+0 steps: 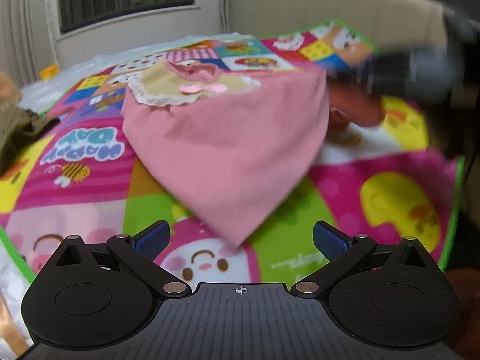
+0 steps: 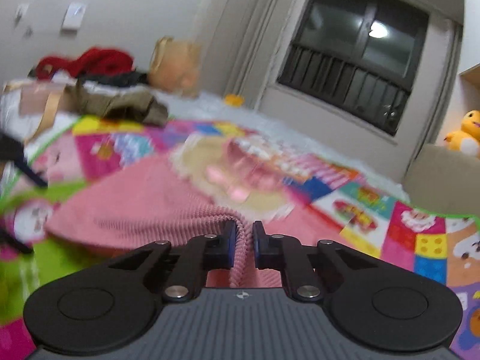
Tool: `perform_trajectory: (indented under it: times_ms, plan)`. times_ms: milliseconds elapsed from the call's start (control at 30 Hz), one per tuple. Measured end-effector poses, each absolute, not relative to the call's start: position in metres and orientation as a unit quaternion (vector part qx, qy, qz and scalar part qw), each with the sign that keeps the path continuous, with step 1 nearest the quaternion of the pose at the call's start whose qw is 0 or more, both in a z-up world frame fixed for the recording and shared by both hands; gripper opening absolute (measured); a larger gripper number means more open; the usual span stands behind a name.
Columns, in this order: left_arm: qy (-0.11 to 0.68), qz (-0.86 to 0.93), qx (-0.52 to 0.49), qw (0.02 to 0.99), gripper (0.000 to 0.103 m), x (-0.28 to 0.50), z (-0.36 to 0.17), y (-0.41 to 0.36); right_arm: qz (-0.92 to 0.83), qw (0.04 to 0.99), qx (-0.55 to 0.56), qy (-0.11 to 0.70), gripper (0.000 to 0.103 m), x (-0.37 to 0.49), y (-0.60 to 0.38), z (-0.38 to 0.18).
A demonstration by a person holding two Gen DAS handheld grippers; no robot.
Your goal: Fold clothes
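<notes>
Spread wide with nothing between its blue pads, the left gripper point(image 1: 238, 240) hovers over a colourful cartoon play mat point(image 1: 99, 177). Just ahead of it lies the pink garment point(image 1: 222, 150), one corner pointing toward the gripper's gap without touching either pad. Farther ahead on the garment sits a beige lace-trimmed collar point(image 1: 168, 87). Ahead to the right, a dark blurred shape, apparently the other gripper, covers the garment's far edge, with a hand point(image 1: 354, 111) partly visible beneath it. An olive cloth point(image 1: 21, 132) lies off to the left, cut by the frame edge.

Narrowed on a ribbed fold of the pink garment point(image 2: 135, 207), the right gripper point(image 2: 242, 240) pinches the fabric, which hangs bunched between the pads. Ahead, the collar point(image 2: 210, 162) is smeared by motion blur. Ahead to the left, a heap of clothes point(image 2: 99, 90), red and olive, rests by a paper bag point(image 2: 177, 66). A yellow plush toy point(image 2: 465, 135) sits far right, partly cut off.
</notes>
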State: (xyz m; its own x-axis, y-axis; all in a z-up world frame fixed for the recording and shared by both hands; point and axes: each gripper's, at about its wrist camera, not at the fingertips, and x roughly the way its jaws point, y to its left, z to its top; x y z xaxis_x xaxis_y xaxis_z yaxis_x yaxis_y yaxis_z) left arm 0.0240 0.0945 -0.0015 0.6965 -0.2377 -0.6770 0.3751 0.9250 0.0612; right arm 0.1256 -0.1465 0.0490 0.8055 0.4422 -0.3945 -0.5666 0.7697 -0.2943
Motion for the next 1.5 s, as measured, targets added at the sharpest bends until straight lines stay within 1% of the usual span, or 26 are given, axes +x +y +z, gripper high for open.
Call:
perform_trajectory:
  times_ms: [133, 233, 300, 333, 367, 433, 600, 633, 667, 700, 733, 767, 833, 900, 933, 967, 1033, 1100, 1133, 1167, 1233, 1300, 1333, 1367, 1433, 1500]
  plan:
    - [0.337, -0.120, 0.141, 0.923, 0.103, 0.052, -0.014, 0.085, 0.270, 0.928, -0.204, 0.154, 0.011, 0.123, -0.155, 0.058]
    - [0.298, -0.056, 0.165, 0.938, 0.103, 0.080, -0.002, 0.091, 0.265, 0.925, -0.222, 0.156, 0.012, 0.116, -0.162, 0.049]
    - [0.276, -0.022, 0.160, 0.948, 0.103, 0.096, 0.011, 0.100, 0.265, 0.923, -0.228, 0.161, 0.022, 0.109, -0.165, 0.039]
    - [0.267, -0.012, 0.149, 0.952, 0.103, 0.103, 0.020, 0.107, 0.266, 0.921, -0.235, 0.161, 0.038, 0.104, -0.163, 0.033]
    - [0.257, -0.002, 0.137, 0.957, 0.103, 0.110, 0.029, 0.113, 0.270, 0.918, -0.244, 0.158, 0.057, 0.097, -0.162, 0.026]
    - [0.247, 0.009, 0.133, 0.960, 0.103, 0.117, 0.041, 0.122, 0.284, 0.909, -0.262, 0.156, 0.070, 0.084, -0.157, 0.008]
    - [0.246, 0.026, 0.135, 0.959, 0.103, 0.125, 0.050, 0.136, 0.246, 0.905, -0.300, 0.176, 0.069, 0.090, -0.143, -0.027]
    - [0.250, 0.029, 0.137, 0.958, 0.103, 0.125, 0.047, 0.138, 0.228, 0.912, -0.290, 0.179, 0.064, 0.099, -0.146, -0.028]
    - [0.254, 0.032, 0.140, 0.957, 0.103, 0.124, 0.045, 0.139, 0.207, 0.922, -0.272, 0.180, 0.044, 0.109, -0.151, -0.023]
    - [0.261, 0.032, 0.139, 0.955, 0.103, 0.123, 0.040, 0.141, 0.187, 0.933, -0.251, 0.179, 0.033, 0.117, -0.157, -0.016]
    - [0.270, 0.029, 0.136, 0.953, 0.103, 0.121, 0.032, 0.142, 0.167, 0.942, -0.229, 0.178, 0.013, 0.126, -0.163, -0.009]
    - [0.281, 0.023, 0.133, 0.950, 0.103, 0.117, 0.025, 0.143, 0.152, 0.951, -0.209, 0.173, 0.007, 0.131, -0.170, 0.000]
    - [0.301, 0.010, 0.127, 0.945, 0.103, 0.107, 0.010, 0.144, 0.148, 0.959, -0.180, 0.162, 0.007, 0.135, -0.182, 0.018]
    - [0.319, 0.000, 0.121, 0.940, 0.103, 0.097, -0.003, 0.144, 0.195, 0.950, -0.175, 0.169, 0.010, 0.129, -0.187, 0.028]
    - [0.321, 0.001, 0.118, 0.940, 0.103, 0.094, -0.005, 0.145, 0.218, 0.945, -0.172, 0.173, 0.022, 0.126, -0.189, 0.033]
    - [0.321, 0.003, 0.116, 0.940, 0.103, 0.092, -0.006, 0.146, 0.239, 0.938, -0.183, 0.175, 0.042, 0.120, -0.187, 0.033]
    - [0.313, 0.020, 0.107, 0.944, 0.103, 0.092, -0.001, 0.151, 0.269, 0.919, -0.231, 0.175, 0.058, 0.100, -0.173, 0.019]
    - [0.302, 0.037, 0.097, 0.948, 0.103, 0.097, 0.009, 0.155, 0.293, 0.902, -0.261, 0.181, 0.061, 0.085, -0.155, 0.003]
    - [0.296, 0.042, 0.091, 0.950, 0.103, 0.101, 0.015, 0.156, 0.304, 0.895, -0.267, 0.186, 0.065, 0.079, -0.146, -0.004]
    - [0.289, 0.048, 0.085, 0.952, 0.103, 0.105, 0.021, 0.158, 0.311, 0.892, -0.269, 0.190, 0.072, 0.075, -0.136, -0.011]
    - [0.277, 0.049, 0.085, 0.956, 0.103, 0.107, 0.030, 0.155, 0.302, 0.887, -0.299, 0.182, 0.080, 0.071, -0.117, -0.025]
    - [0.264, 0.049, 0.085, 0.960, 0.103, 0.109, 0.038, 0.152, 0.275, 0.890, -0.327, 0.157, 0.080, 0.076, -0.107, -0.030]
    - [0.257, 0.049, 0.085, 0.961, 0.103, 0.110, 0.043, 0.151, 0.252, 0.898, -0.330, 0.143, 0.074, 0.083, -0.106, -0.027]
    - [0.251, 0.049, 0.085, 0.963, 0.103, 0.111, 0.047, 0.149, 0.228, 0.910, -0.319, 0.132, 0.064, 0.091, -0.109, -0.020]
    - [0.247, 0.045, 0.089, 0.964, 0.103, 0.111, 0.047, 0.146, 0.164, 0.943, -0.268, 0.111, 0.063, 0.111, -0.129, 0.008]
    - [0.255, 0.037, 0.097, 0.961, 0.103, 0.107, 0.037, 0.143, 0.119, 0.956, -0.250, 0.097, 0.063, 0.124, -0.145, 0.024]
